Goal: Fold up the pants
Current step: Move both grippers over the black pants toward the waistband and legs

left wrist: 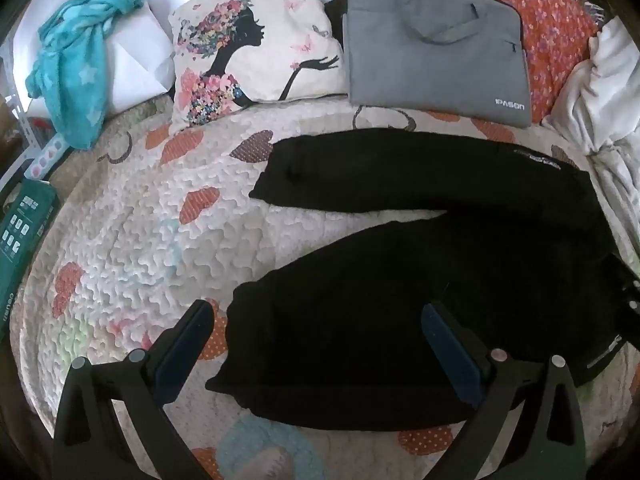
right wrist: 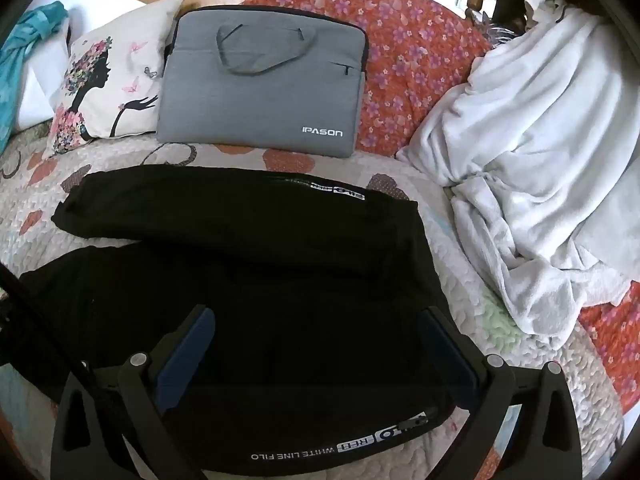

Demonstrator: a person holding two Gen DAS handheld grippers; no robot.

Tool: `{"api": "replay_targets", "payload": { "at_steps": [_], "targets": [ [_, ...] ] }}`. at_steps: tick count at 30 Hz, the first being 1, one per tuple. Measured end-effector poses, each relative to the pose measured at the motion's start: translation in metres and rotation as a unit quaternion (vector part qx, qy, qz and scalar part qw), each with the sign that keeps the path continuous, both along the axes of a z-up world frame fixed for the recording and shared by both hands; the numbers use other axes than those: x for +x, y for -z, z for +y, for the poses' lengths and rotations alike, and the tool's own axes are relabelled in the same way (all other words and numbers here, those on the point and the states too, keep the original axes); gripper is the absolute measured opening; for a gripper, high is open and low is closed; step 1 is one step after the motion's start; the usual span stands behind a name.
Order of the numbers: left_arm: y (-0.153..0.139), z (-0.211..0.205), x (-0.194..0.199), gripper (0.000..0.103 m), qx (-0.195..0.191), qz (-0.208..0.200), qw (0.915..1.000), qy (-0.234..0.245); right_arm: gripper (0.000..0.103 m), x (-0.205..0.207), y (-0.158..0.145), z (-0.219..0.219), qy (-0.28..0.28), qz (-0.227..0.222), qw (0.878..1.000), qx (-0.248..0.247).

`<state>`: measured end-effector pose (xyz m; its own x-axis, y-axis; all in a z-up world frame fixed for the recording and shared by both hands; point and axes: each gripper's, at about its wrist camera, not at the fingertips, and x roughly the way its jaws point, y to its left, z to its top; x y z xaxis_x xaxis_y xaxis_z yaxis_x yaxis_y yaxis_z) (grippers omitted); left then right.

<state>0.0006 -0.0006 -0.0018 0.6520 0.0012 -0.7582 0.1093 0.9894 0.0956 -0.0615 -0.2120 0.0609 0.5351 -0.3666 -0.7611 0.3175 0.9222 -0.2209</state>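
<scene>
From the left wrist view, the black pants (left wrist: 420,280) lie flat on the quilt (left wrist: 132,240), their long axis running side to side across the bed. The two legs spread apart toward the left, with a wedge of quilt showing between them; the waist end is off to the right, where the dark cloth makes its edge hard to read. The left gripper (left wrist: 318,328) hangs above the cuff of the nearer leg, fingers spread wide with nothing between them. Behind the pants stand a printed cushion (left wrist: 252,48) and a grey laptop bag (left wrist: 436,44), side by side. A teal scarf (left wrist: 76,64) is draped over a white pillow (left wrist: 132,60) at the far left.

From the right wrist view, the pants (right wrist: 248,280) fill the foreground, waist end nearest the camera and legs reaching away to the left. White lettering runs along the near edge. The right gripper (right wrist: 316,332) is over the upper part of the pants, fingers wide apart and gripping nothing. The laptop bag (right wrist: 264,84) leans against a red flowered cover (right wrist: 420,64), and a crumpled white blanket (right wrist: 540,168) lies to the right.
</scene>
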Motion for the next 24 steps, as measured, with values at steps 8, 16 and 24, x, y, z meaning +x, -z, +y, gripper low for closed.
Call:
{"api": "replay_targets", "payload": {
  "at_steps": [8, 16, 24],
  "targets": [
    [0.013, -0.004, 0.004, 0.103, 0.005, 0.027, 0.9996, -0.003, 0.103, 0.001, 0.001, -0.001, 0.001, 0.002, 1.0, 0.0],
    [0.029, 0.004, 0.016, 0.103, -0.004, 0.062, 0.9979, -0.015, 0.103, 0.001, 0.003, -0.004, 0.0, 0.003, 1.0, 0.002],
    [0.045, -0.002, 0.015, 0.103, 0.02, 0.087, 0.996, -0.006, 0.103, 0.001, 0.004, -0.004, 0.0, 0.005, 1.0, 0.003]
  ]
}}
